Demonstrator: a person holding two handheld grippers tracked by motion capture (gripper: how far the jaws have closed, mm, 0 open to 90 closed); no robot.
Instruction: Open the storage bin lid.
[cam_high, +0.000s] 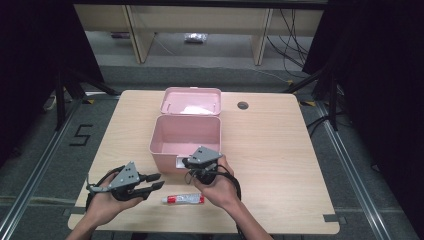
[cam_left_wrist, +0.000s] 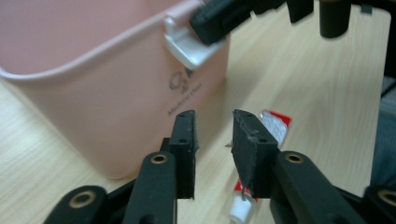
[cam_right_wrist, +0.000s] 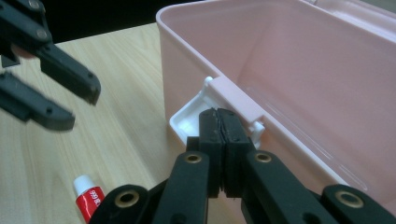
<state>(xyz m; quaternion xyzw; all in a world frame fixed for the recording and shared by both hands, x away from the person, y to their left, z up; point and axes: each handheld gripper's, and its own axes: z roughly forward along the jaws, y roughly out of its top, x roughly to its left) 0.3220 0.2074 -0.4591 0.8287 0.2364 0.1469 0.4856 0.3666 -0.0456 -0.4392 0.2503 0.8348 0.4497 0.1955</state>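
The right hand-held gripper (cam_right_wrist: 219, 122) is clenched against the white latch (cam_right_wrist: 189, 122) at the pink box's (cam_high: 182, 137) near rim. The left hand-held gripper (cam_high: 156, 181) stands released and empty over open surface (cam_high: 280, 165), with the tube (cam_high: 184, 199) lying just beside it.

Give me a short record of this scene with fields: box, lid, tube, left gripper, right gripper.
box: pink box, open, mid-table
lid: lid, hinged back behind the box
tube: red and white tube, lying on the table in front of the box
left gripper: left gripper, open, nothing between the fingers, beside the tube
right gripper: right gripper, shut, at the white latch
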